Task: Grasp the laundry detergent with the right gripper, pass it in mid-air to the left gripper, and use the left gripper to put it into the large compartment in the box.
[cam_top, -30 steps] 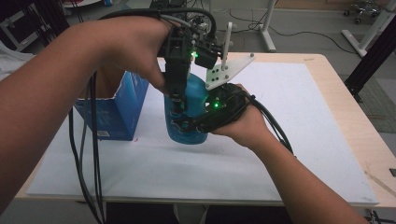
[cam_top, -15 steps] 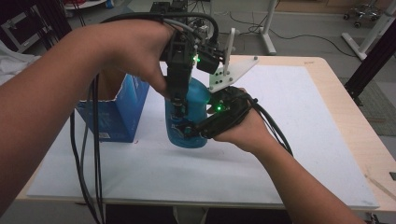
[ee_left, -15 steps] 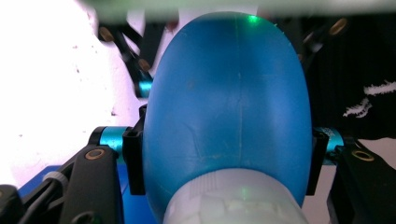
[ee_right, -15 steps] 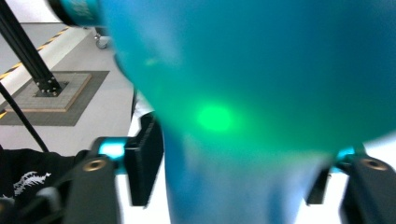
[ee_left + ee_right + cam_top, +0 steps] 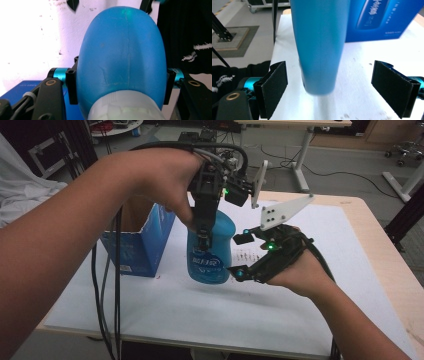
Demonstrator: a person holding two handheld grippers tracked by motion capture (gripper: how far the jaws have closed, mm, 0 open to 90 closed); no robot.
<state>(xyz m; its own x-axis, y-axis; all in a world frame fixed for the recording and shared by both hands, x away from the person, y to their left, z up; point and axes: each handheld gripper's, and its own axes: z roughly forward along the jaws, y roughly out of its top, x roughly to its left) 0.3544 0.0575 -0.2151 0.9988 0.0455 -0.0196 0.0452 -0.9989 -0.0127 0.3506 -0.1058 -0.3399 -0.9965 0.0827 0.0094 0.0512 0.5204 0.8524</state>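
Note:
A blue plastic bottle [image 5: 212, 250] with a white neck stands upright over the white sheet [image 5: 300, 305]. My left gripper [image 5: 202, 237] comes down from above and is shut on the bottle's shoulder; in the left gripper view both pads press the blue body [image 5: 122, 50]. My right gripper [image 5: 239, 256] lies level at the bottle's right side. Its jaws have just been opening. In the right gripper view the bottle's lower end [image 5: 319, 45] stands between the pads [image 5: 273, 87], well apart from both. I cannot tell whether the base touches the sheet.
An open blue carton [image 5: 140, 245] stands on the sheet just left of the bottle, also seen behind it [image 5: 387, 20]. The wooden table's edge [image 5: 390, 260] runs along the right. Cables hang from my left forearm at the left.
My right gripper let go of the bottle's lower body, its jaws spread wide, and the hand drew back to the right. The left gripper and the bottle stayed put.

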